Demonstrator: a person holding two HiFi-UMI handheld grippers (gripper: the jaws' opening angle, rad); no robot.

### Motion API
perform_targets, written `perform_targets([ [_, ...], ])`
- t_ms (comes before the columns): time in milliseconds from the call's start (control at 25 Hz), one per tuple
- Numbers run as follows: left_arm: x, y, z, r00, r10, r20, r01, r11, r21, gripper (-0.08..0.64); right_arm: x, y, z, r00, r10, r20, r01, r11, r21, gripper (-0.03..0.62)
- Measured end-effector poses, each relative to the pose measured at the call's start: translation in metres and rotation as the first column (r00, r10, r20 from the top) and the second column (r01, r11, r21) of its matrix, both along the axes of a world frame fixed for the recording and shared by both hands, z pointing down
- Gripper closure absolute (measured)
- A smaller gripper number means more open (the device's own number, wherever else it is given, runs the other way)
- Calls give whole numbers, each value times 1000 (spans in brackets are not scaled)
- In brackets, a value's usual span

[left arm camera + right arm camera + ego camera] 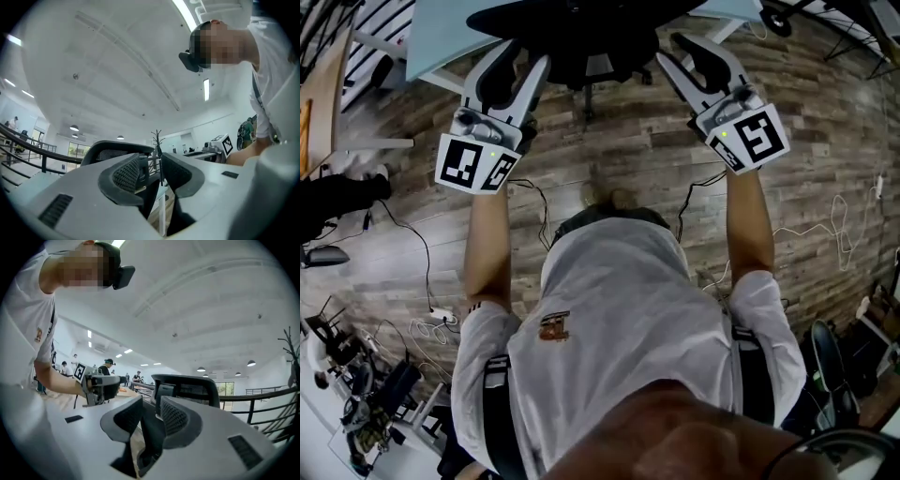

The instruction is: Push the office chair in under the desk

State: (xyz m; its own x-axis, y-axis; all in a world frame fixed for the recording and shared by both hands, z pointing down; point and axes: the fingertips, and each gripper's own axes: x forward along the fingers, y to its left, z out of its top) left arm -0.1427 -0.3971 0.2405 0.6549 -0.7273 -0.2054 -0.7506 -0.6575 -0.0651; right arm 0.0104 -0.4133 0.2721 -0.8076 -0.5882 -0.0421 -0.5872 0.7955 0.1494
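The black office chair stands at the top of the head view, its seat partly under the pale desk. My left gripper reaches the left side of the backrest and my right gripper the right side. In the left gripper view the left gripper has a dark edge of the chair between its ribbed pads. In the right gripper view the right gripper grips a black edge of the chair, which fills the space between its pads. Both point upward toward the ceiling.
The wood floor carries loose cables and a white power strip at the left. A white desk leg and dark gear lie at the far left. Stand legs are at the top right.
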Motion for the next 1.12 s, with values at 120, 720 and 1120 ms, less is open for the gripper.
perform_targets([
  [120, 14, 21, -4, 999, 25, -37, -25, 1000, 15, 441, -17, 27, -7, 997, -40, 72, 40, 999, -4, 485],
  [720, 41, 73, -7, 999, 37, -25, -35, 998, 50, 541, -60, 92, -12, 975, -138, 172, 131, 990, 54, 555],
  [1120, 40, 90, -4, 999, 45, 16, -46, 997, 59, 541, -69, 101, -10, 972, -140, 188, 134, 990, 44, 558],
])
